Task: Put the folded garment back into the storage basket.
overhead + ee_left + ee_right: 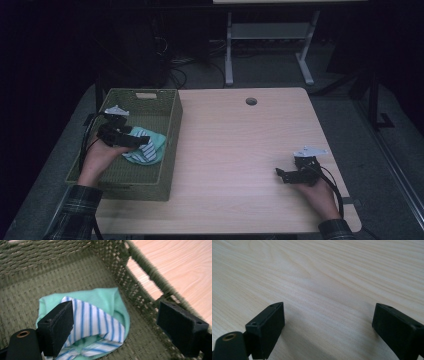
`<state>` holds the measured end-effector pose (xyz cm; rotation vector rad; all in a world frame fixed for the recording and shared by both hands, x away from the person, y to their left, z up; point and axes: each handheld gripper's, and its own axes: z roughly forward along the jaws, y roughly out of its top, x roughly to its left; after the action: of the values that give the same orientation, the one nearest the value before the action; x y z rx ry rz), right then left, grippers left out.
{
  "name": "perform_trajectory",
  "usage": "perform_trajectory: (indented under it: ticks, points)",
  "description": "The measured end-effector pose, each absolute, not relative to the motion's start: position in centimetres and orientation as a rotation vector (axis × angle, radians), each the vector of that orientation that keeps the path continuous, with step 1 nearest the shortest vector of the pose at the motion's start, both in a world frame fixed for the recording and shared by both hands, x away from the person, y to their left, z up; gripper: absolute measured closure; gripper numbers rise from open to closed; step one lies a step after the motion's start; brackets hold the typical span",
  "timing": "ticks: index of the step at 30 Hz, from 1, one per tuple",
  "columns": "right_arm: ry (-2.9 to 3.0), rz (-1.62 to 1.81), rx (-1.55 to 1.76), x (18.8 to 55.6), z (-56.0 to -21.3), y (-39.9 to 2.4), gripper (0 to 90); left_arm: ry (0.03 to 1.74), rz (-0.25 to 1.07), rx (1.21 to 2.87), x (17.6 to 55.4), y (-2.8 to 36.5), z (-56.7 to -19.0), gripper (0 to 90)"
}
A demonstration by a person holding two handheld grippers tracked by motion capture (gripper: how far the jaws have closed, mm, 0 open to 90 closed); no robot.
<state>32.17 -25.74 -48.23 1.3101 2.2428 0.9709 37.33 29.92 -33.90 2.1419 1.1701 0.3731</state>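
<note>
The pale wood-grain table (pixel 240 150) stood in a dark room; both grippers, left gripper (pixel 115 330) over the green woven basket (pixel 170 150) and right gripper (pixel 328 327), gaped wide, holding nothing.

No text, label, brand, number or sign can be read anywhere in these views. The woven basket (pixel 172 131), the striped and mint cloth (pixel 100 315) inside it and the wooden table (pixel 240 150) all carry no readable marks.
</note>
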Motion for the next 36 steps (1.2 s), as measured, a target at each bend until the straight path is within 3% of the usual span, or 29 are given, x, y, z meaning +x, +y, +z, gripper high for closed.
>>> perform_trajectory:
  ticks: [36]
  points:
    - [2.244, 0.972, 1.311, 32.2, -48.2, -25.7, 10.1, 0.888, 0.292, 2.111, 36.2, 19.9, -30.5, 13.6]
